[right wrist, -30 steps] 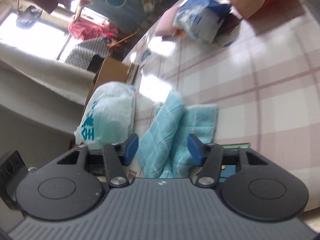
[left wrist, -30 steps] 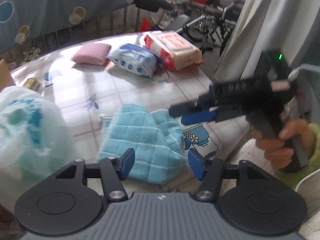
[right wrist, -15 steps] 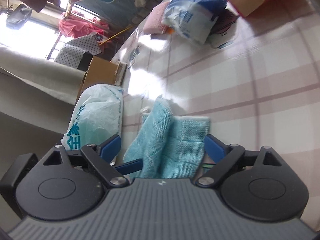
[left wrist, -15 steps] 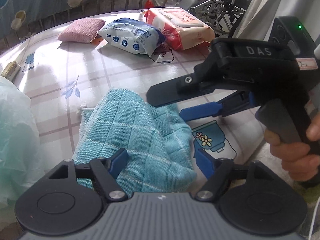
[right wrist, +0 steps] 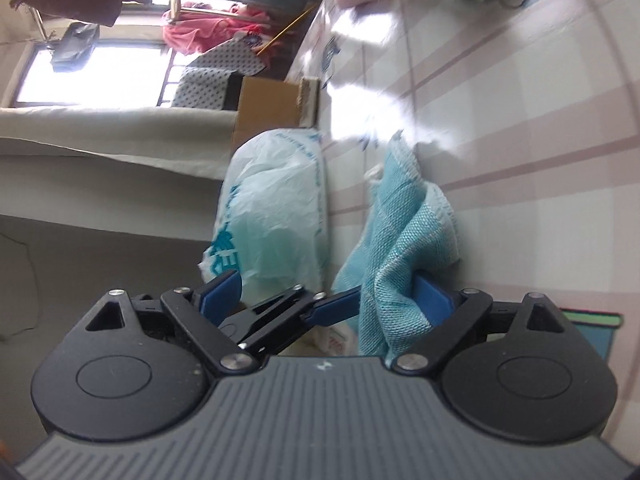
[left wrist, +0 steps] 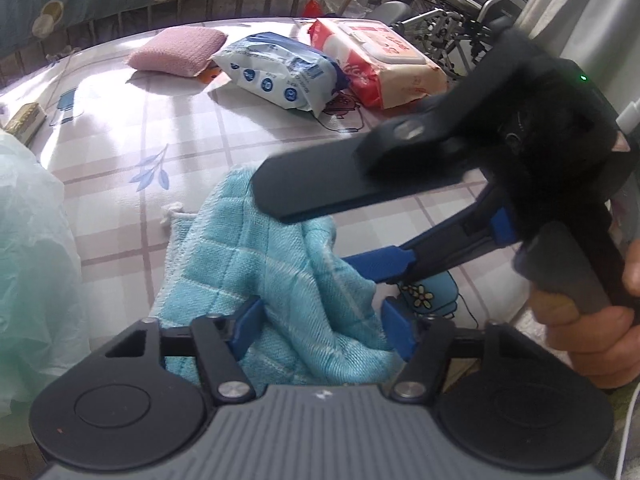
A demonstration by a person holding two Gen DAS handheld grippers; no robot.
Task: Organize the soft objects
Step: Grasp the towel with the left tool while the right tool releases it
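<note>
Cloth: I see a crumpled teal cloth [left wrist: 276,276] lying on the checked tablecloth [left wrist: 192,128], near the table edge closest to me. One part of it is bunched up off the surface.

Left claw: my left gripper [left wrist: 320,330] points steeply down over the near end of the cloth. Its jaws have just been closing, with a fold of the cloth between the blue fingers [left wrist: 247,326]. The left-hand finger lies against the fabric; I cannot tell whether the other one bears on it, so I cannot confirm a grip.

Right claw: my right gripper [right wrist: 332,300] comes in from the right at a shallow angle, held by a hand [left wrist: 596,332]. Its jaws stand wide apart and have just been opening. The raised fold of cloth drapes against its right-hand finger [right wrist: 434,300]; the other finger is clear of the fabric, so nothing is clamped.

Crossing: in the right wrist view a finger of the left gripper reaches in between the right gripper's fingers, next to the cloth.

Plastic bag: a pale, crinkled bag [right wrist: 276,216] with teal print sits just beside the cloth, to its left.

Far side of table: a pink sponge [left wrist: 178,50], a blue-and-white wipes pack [left wrist: 280,74] and a red-and-cream wipes pack [left wrist: 380,60] lie in a row, well apart from the cloth.
</note>
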